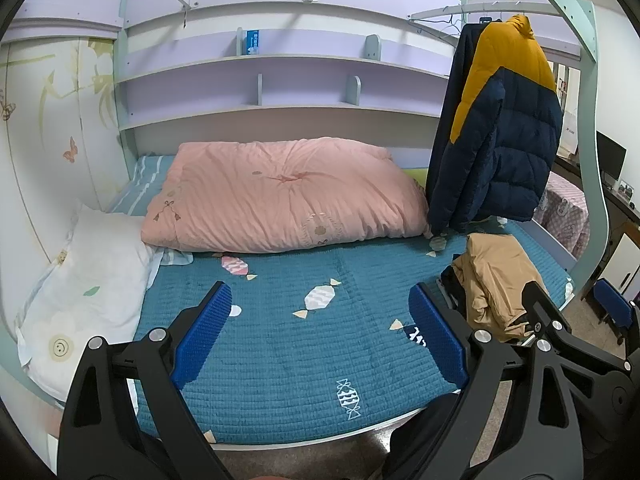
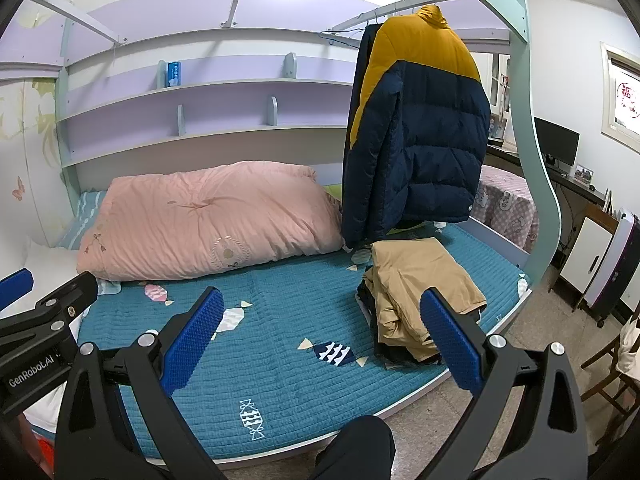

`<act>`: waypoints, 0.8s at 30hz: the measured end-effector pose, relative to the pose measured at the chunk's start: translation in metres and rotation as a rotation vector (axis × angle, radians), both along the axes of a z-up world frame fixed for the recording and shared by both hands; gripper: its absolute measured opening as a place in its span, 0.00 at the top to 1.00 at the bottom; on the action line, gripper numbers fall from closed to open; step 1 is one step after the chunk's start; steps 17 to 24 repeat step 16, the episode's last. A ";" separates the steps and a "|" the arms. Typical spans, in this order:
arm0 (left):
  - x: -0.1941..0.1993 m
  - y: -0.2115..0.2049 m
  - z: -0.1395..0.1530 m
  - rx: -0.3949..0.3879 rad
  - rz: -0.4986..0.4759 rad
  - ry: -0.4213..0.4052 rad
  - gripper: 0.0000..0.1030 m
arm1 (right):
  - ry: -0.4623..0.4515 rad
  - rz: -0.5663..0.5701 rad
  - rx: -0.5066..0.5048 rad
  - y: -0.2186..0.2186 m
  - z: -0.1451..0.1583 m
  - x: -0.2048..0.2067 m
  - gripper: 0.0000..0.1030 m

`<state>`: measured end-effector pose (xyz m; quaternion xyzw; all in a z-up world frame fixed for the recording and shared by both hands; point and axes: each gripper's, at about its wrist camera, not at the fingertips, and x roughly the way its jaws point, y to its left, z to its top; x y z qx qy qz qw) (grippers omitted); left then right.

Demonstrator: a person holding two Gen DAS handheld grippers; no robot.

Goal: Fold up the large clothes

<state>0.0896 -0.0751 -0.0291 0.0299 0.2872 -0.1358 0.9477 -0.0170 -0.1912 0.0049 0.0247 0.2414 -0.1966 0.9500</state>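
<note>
A navy and yellow puffer jacket [image 1: 500, 128] hangs on a hanger from the rail at the bed's right end; it also shows in the right wrist view [image 2: 416, 128]. A folded tan garment [image 1: 496, 280] lies on a dark one at the bed's right edge, also in the right wrist view [image 2: 420, 292]. My left gripper [image 1: 320, 328] is open and empty over the front of the teal bedspread [image 1: 280, 360]. My right gripper [image 2: 320, 328] is open and empty, its right finger in front of the tan garment. The right gripper also shows at the right in the left wrist view [image 1: 576, 320].
A pink folded duvet [image 1: 280, 196] lies at the back of the bed and a white pillow [image 1: 84, 292] at the left. Shelves [image 1: 260, 80] line the back wall. A bed frame post [image 2: 532, 160] stands at the right, with a desk and monitor [image 2: 556, 140] beyond.
</note>
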 end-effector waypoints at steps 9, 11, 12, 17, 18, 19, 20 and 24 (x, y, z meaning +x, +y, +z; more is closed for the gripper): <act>0.002 0.000 0.000 -0.001 -0.009 0.015 0.12 | 0.006 0.006 0.000 -0.003 -0.002 0.003 0.07; 0.002 -0.001 0.000 -0.001 -0.010 0.013 0.12 | 0.006 0.008 0.003 -0.003 -0.002 0.003 0.07; 0.003 0.000 0.000 0.000 -0.011 0.014 0.12 | 0.006 0.009 0.004 -0.004 -0.002 0.003 0.07; 0.003 0.000 0.000 0.000 -0.011 0.014 0.12 | 0.004 0.009 0.002 -0.004 -0.002 0.002 0.07; 0.003 0.000 0.000 0.000 -0.011 0.014 0.12 | 0.004 0.009 0.002 -0.004 -0.002 0.002 0.07; 0.003 0.000 0.000 0.000 -0.011 0.014 0.12 | 0.004 0.009 0.002 -0.004 -0.002 0.002 0.07; 0.003 0.000 0.000 0.000 -0.011 0.014 0.12 | 0.004 0.009 0.002 -0.004 -0.002 0.002 0.07; 0.003 0.000 0.000 0.000 -0.011 0.014 0.12 | 0.004 0.009 0.002 -0.004 -0.002 0.002 0.07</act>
